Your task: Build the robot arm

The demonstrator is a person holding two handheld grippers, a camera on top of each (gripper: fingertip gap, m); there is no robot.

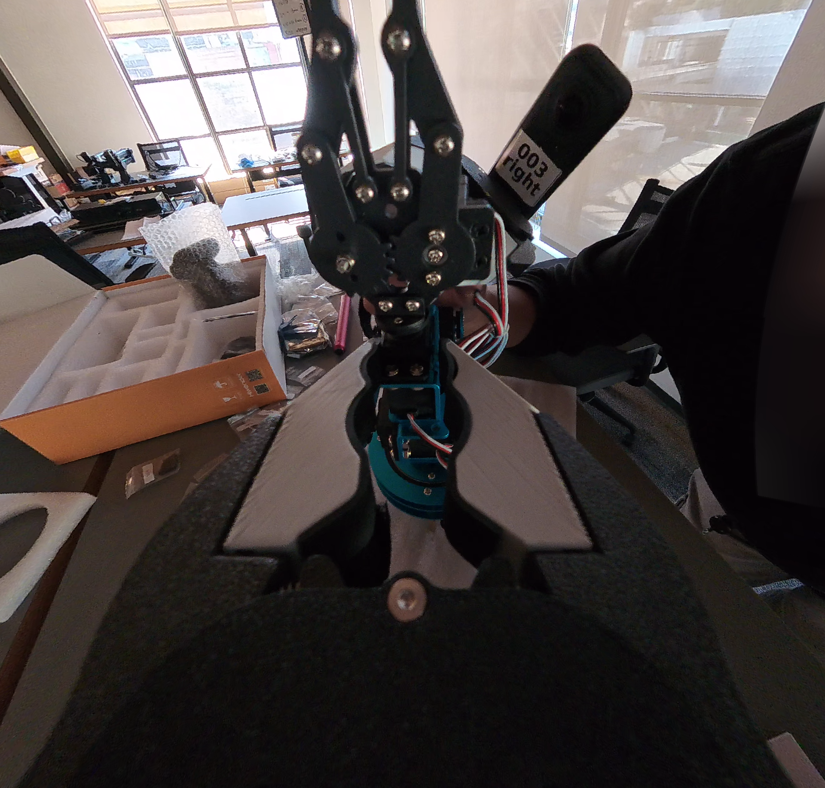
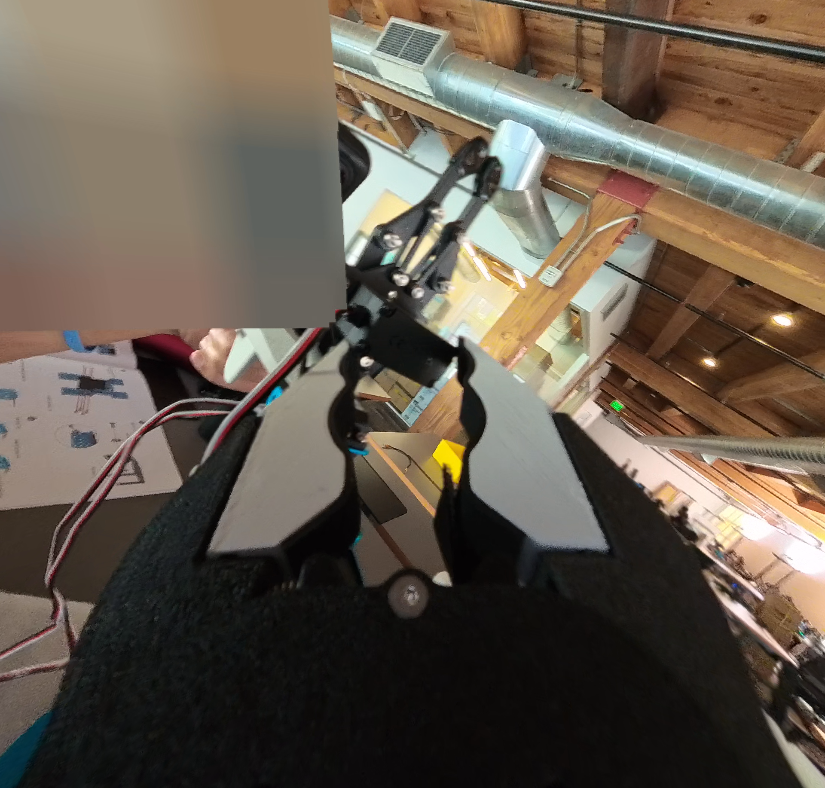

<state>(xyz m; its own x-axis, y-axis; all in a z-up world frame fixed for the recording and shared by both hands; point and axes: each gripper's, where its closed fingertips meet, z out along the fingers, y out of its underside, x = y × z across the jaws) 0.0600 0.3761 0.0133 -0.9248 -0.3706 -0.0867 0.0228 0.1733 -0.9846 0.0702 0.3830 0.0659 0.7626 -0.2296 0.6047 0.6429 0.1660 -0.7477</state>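
Observation:
A small robot arm with a blue metal base (image 1: 410, 476) and a black claw (image 1: 384, 164) stands upright in front of me. My left gripper (image 1: 408, 351) is shut on its black and blue middle section, with the grey pads (image 1: 312, 445) on either side. My right gripper (image 2: 402, 351) points up towards the ceiling and is shut on the arm's black servo block (image 2: 410, 342), just below the claw (image 2: 437, 231). In the left wrist view the right gripper's black camera (image 1: 562, 128) and a person's dark sleeve (image 1: 669, 253) show behind the arm. Red, white and black wires (image 2: 111, 467) trail off to the left.
An open orange box with a white foam insert (image 1: 143, 400) lies on the table at the left, with a bubble-wrapped part (image 1: 201, 257) in it. A pink pen (image 1: 343, 320) and small bags lie beside it. A printed sheet (image 2: 67, 418) lies at the left. A silver duct (image 2: 580, 110) runs overhead. One gripper's finger ends stand about 5 cm off the other's.

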